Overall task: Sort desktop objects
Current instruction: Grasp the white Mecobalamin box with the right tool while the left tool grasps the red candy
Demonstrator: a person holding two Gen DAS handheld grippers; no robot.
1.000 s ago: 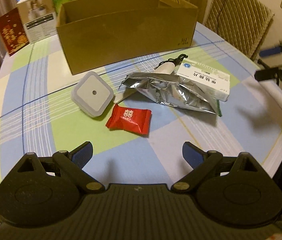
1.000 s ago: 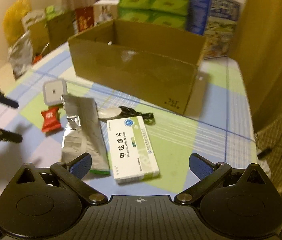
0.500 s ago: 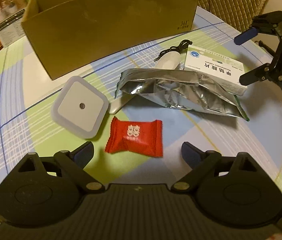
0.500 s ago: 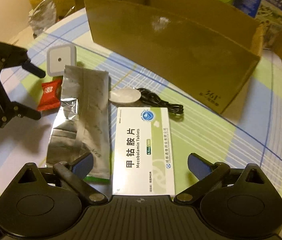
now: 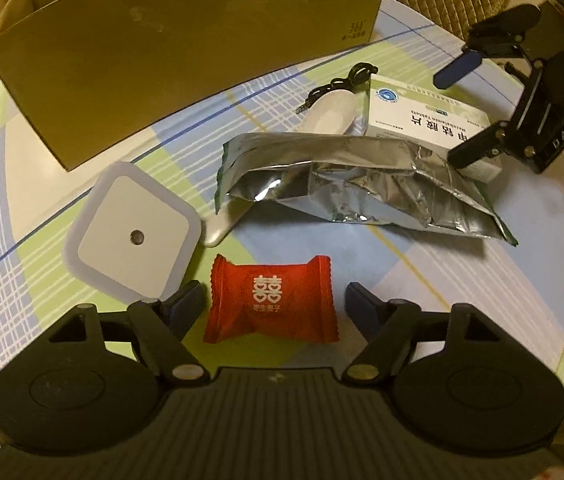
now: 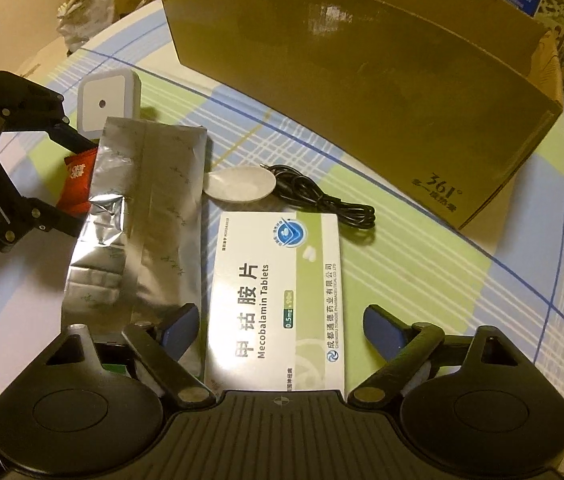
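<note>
Between my left gripper's (image 5: 275, 300) blue pads now sits the red candy packet (image 5: 271, 304), which a second ago lay well ahead of them on the checked tablecloth (image 5: 422, 280); I have dropped both hands onto their targets. The left jaws are closing, the packet between them, with a gap showing on each side, so no pinch yet. My right gripper (image 6: 277, 326) has likewise come down over the white tablet box (image 6: 277, 300); its jaws are closing too, the box between them, the left pad close to its edge and the right one apart. Both things lie flat on the cloth, in front of the open cardboard box (image 6: 362, 72), which I take to be where they go. The foil pouch (image 5: 354, 184), square night light (image 5: 133, 236), black cable (image 6: 322, 196) and white disc (image 6: 239, 186) wait untouched. Both grasps look nearly set; lifting comes next.
</note>
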